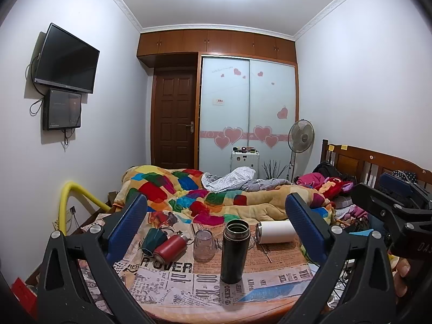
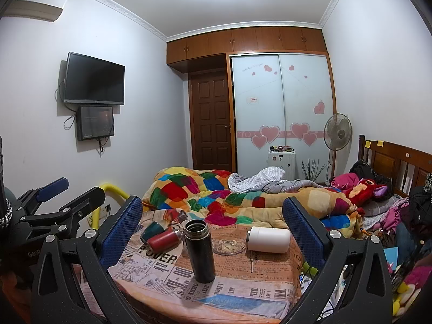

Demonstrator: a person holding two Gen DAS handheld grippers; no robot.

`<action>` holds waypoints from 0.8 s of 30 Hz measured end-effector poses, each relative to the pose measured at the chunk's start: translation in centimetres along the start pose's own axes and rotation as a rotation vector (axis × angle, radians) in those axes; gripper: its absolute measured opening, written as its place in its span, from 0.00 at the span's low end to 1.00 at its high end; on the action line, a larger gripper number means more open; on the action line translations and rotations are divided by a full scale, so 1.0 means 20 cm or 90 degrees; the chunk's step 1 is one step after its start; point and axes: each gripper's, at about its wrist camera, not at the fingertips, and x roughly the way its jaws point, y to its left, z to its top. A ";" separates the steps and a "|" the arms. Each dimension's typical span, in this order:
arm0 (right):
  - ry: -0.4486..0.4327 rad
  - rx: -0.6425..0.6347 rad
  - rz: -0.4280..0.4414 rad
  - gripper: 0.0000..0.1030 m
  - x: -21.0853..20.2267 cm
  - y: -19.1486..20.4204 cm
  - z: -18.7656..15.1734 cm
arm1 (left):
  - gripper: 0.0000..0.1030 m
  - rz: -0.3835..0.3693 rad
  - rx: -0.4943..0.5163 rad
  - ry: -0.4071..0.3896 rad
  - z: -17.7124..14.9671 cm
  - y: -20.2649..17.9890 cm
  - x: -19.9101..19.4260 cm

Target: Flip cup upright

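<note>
The surface [image 1: 270, 259], under a newspaper-print cloth, fills the space between both pairs of blue fingers, its near and side edges cut off by the black gripper frames. On it the black flask [image 1: 234, 251] stands upright with its long axis vertical and its open mouth pointing up; in the left wrist view it rises just right of the midpoint between the fingers, and in the right wrist view it sits a little left of the midpoint. The white flask [image 1: 275, 232] lies on its side, long axis across the view, mouth end pointing toward the left finger; its far end is hidden behind the right finger in the left view. The red bottle [image 1: 170, 247] also lies on its side just inside the left finger, its cap pointing away and to the right, touching the dark green cup [image 1: 153, 239], which is tipped over beside it with its opening hard to make out. The clear cup [image 1: 204, 245] stands inverted just left of the black flask, base up; in the right view the flask hides it. A glass dish [image 2: 228, 245] lies behind the flask. The left gripper [image 1: 216, 232] has its fingers spread wide and empty, and the right gripper [image 2: 213, 229] likewise stands wide apart, holding nothing.
</note>
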 end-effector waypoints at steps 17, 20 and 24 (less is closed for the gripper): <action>0.000 -0.001 0.001 1.00 0.01 -0.01 0.00 | 1.00 0.000 -0.002 0.000 0.01 -0.02 0.01; 0.000 -0.002 0.001 1.00 0.00 0.00 0.00 | 1.00 -0.002 -0.002 0.001 0.01 -0.03 0.01; 0.001 -0.001 0.001 1.00 0.01 0.00 -0.01 | 1.00 -0.002 -0.003 0.002 0.01 -0.05 0.02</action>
